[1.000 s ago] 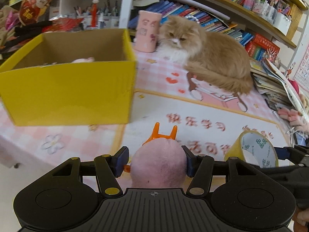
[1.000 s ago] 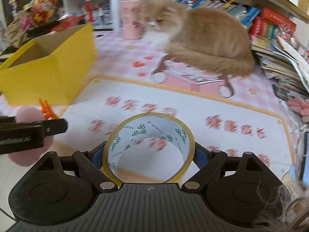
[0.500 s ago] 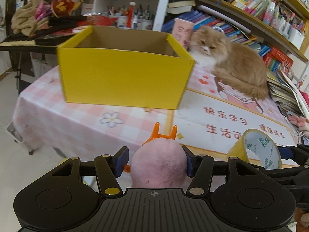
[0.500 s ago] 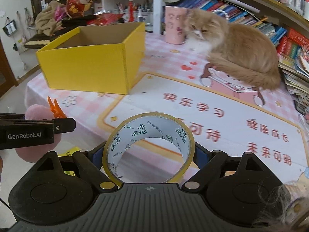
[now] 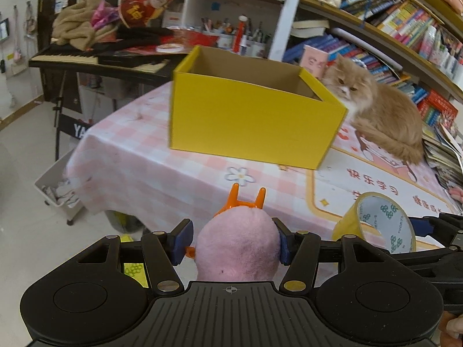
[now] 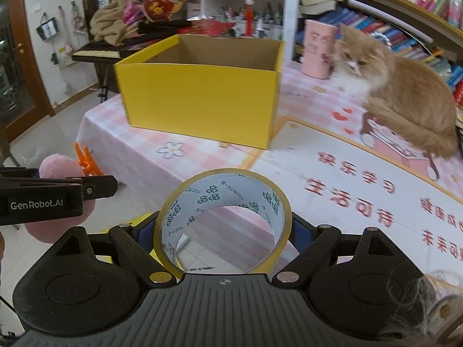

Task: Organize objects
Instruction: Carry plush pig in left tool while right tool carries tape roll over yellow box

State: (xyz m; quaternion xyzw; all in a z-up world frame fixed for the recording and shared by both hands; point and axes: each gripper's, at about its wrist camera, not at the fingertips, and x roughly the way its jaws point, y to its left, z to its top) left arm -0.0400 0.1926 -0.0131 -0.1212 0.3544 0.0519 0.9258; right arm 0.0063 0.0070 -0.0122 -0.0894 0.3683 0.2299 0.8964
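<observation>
Nothing seen inside the yellow box [image 5: 254,121], open-topped near the table's [image 5: 139,167] left edge, though the floor is hidden; both items seemingly not yet dropped in. Left gripper [image 5: 233,238]: jaws closed to the width of a pink plush toy [image 5: 237,248] with an orange clip [image 5: 246,199], pinching it off the table's near edge. Right gripper [image 6: 222,228]: jaws spread fairly wide, clamping a tape roll [image 6: 222,219] upright by its flat sides, short of the near edge. Cat [image 6: 405,95] seated right of the box, beside a pink cup [image 6: 318,49].
</observation>
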